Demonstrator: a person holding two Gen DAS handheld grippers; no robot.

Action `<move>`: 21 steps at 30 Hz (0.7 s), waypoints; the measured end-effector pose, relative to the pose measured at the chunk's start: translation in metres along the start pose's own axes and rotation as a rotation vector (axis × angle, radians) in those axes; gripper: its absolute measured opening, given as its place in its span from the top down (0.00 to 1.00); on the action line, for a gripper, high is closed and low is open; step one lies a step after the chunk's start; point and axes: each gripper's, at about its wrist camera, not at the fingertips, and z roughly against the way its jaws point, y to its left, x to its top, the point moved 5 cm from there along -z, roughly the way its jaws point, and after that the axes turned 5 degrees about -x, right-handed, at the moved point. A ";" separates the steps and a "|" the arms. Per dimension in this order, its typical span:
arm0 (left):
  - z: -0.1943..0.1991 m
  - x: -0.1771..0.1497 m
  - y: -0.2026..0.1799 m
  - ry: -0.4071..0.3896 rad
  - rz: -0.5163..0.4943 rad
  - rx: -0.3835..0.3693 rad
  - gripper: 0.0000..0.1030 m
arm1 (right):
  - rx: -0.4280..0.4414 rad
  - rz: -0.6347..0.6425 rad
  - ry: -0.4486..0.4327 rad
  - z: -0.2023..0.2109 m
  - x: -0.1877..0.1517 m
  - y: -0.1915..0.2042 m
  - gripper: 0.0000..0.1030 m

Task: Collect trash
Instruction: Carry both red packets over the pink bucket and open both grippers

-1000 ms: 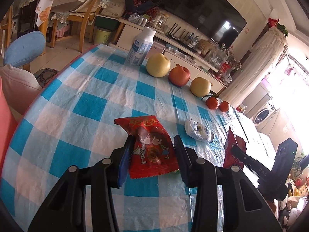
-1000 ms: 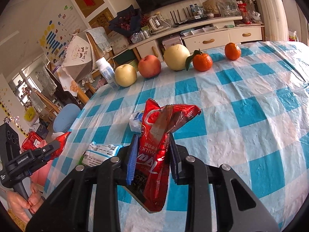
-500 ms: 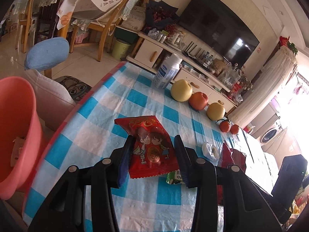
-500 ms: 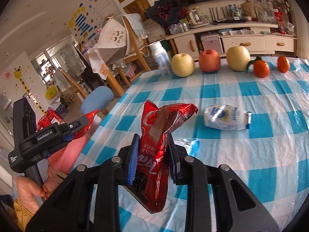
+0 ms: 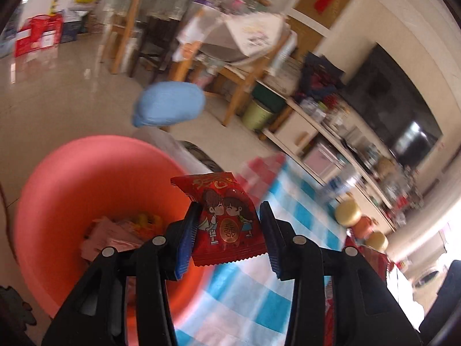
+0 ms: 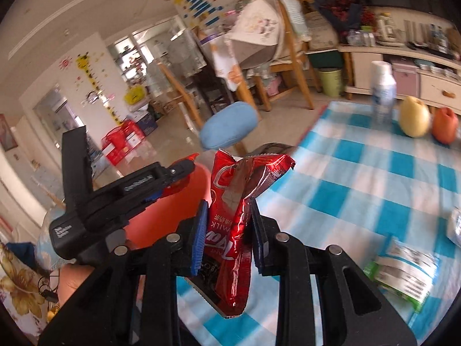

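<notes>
Nearest, your left gripper (image 5: 229, 230): jaws clenched on a red cartoon packet (image 5: 227, 222), blue pads pressing both its edges, packet upright and flat to the lens.

Next, your right gripper (image 6: 227, 227): jaws clamped on a crumpled red wrapper (image 6: 239, 201), which stands tall between the pads, its torn top splayed open and its tail hanging below the fingers.

Beside it, in your right view, the left gripper's black body sticks in from the left, with your hand (image 6: 76, 274) under it and a floral sleeve (image 6: 17, 282) at the frame's edge.

Below your left gripper: a pink basin (image 5: 72, 178), sitting lower than the table and just off its edge. Paper scraps (image 5: 112, 236) and something yellow lie in its bottom. The cartoon packet hangs over the basin's near rim; the red wrapper hangs over the table edge, just beside the basin.

Then the table (image 6: 360, 178), in blue-and-white check cloth. On it, near your right gripper, a green-and-white packet (image 6: 403, 271). Further along the cloth: a white bottle (image 6: 381, 92), a yellow pear (image 6: 415, 121) and a red apple (image 6: 445, 124) in a row, the two fruits touching.

Beyond the table: a blue stool cushion (image 5: 168, 103), wooden chairs (image 6: 288, 57) draped with cloth, a green bin (image 5: 258, 112), a low cabinet (image 6: 403, 66) crowded with small items, and a dark television (image 5: 400, 115) on the wall. Much of the left view is motion-blurred.
</notes>
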 end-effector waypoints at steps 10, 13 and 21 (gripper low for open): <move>0.015 0.038 0.102 -0.079 0.224 0.154 0.57 | 0.072 0.070 0.081 -0.079 0.012 0.075 0.71; 0.016 0.042 0.120 -0.092 0.269 0.202 0.38 | 0.053 0.067 0.124 -0.099 0.011 0.083 0.54; 0.016 0.044 0.129 -0.124 0.321 0.210 0.13 | -0.068 0.093 0.076 -0.082 -0.004 0.066 0.19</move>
